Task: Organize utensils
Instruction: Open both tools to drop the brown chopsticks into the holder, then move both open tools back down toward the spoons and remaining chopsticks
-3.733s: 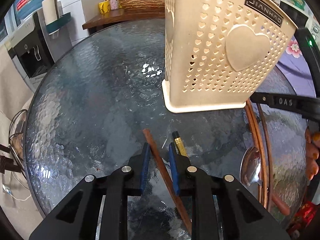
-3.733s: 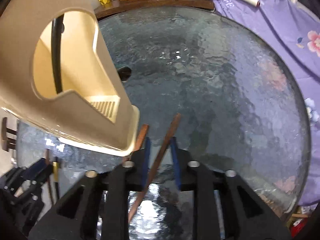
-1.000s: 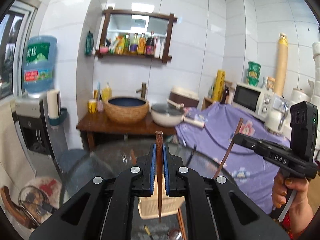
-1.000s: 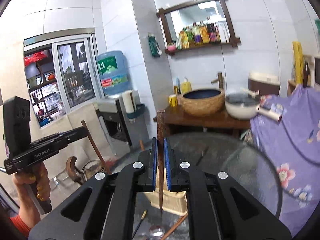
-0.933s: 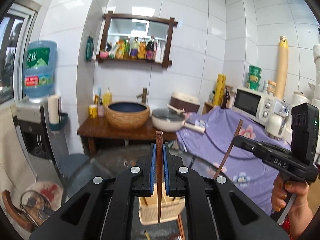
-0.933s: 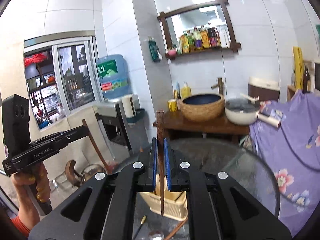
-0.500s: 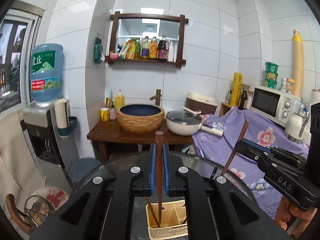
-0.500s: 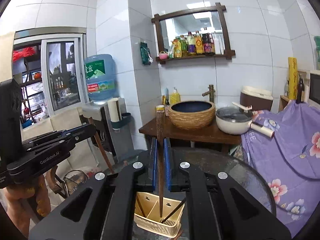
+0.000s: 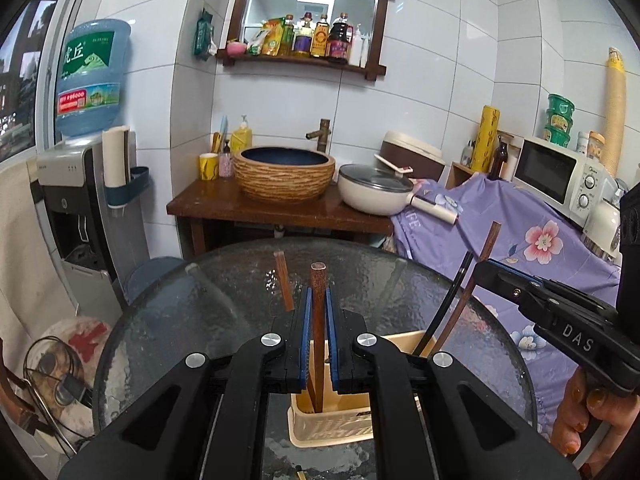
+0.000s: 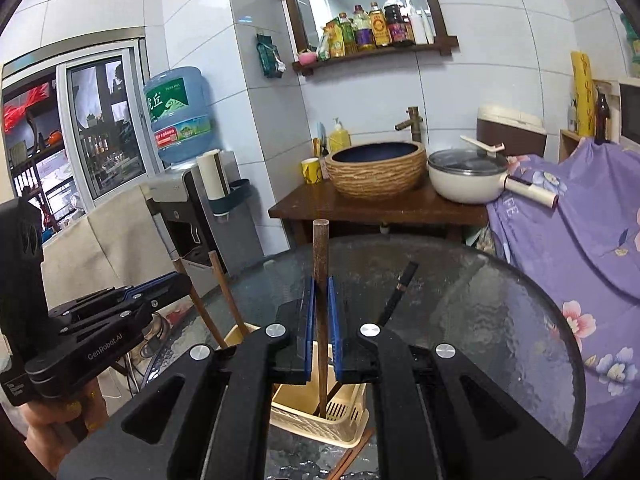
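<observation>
In the left wrist view, a dark brown wooden chopstick is clamped upright between the blue pads of the left hand-held gripper, its lower tip lowered into the near compartment of a cream perforated plastic utensil basket standing on the round textured-glass bench. The vertical hold is judged to be what lets the stick drop cleanly into the narrow slot. Another brown chopstick and a black utensil handle are already leaning inside.

In the right wrist view, a second dark wooden chopstick is gripped upright by the right hand-held gripper, its tip inside the basket's slotted compartment, apparently ready for release.
</observation>
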A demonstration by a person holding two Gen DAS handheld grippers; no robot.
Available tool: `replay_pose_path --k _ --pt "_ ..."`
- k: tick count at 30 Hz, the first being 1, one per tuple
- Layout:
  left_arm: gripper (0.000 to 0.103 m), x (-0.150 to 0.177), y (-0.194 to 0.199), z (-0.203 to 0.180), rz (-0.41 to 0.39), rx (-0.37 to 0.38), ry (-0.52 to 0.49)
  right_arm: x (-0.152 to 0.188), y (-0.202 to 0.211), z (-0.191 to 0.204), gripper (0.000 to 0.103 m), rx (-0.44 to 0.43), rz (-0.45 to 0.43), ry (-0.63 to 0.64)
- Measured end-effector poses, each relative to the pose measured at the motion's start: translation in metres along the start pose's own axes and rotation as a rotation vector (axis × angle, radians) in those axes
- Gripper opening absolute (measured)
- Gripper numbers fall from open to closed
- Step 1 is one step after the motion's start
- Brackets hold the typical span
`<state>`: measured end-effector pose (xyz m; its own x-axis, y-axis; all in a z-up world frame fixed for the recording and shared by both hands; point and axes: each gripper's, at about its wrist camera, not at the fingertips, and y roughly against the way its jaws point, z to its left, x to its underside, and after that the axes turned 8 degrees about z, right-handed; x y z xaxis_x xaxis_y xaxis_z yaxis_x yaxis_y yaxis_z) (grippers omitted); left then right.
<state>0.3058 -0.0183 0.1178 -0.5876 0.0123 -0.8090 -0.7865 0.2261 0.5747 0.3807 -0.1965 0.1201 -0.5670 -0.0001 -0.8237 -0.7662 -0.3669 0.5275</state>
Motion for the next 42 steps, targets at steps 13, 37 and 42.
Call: replay_pose_path --k 13,37,42 --pt "0.054 0.013 0.008 -0.003 -0.025 0.0 -0.038 0.015 -0.002 -0.009 0.052 0.014 -0.01 -0.026" --pt "0.072 0.152 -0.003 0.037 0.252 0.004 0.067 0.139 0.015 -0.004 0.06 0.053 0.176 0.079" --pt "0.055 0.179 -0.02 0.037 0.342 0.019 0.069 0.175 -0.009 -0.001 0.059 0.042 0.284 0.063"
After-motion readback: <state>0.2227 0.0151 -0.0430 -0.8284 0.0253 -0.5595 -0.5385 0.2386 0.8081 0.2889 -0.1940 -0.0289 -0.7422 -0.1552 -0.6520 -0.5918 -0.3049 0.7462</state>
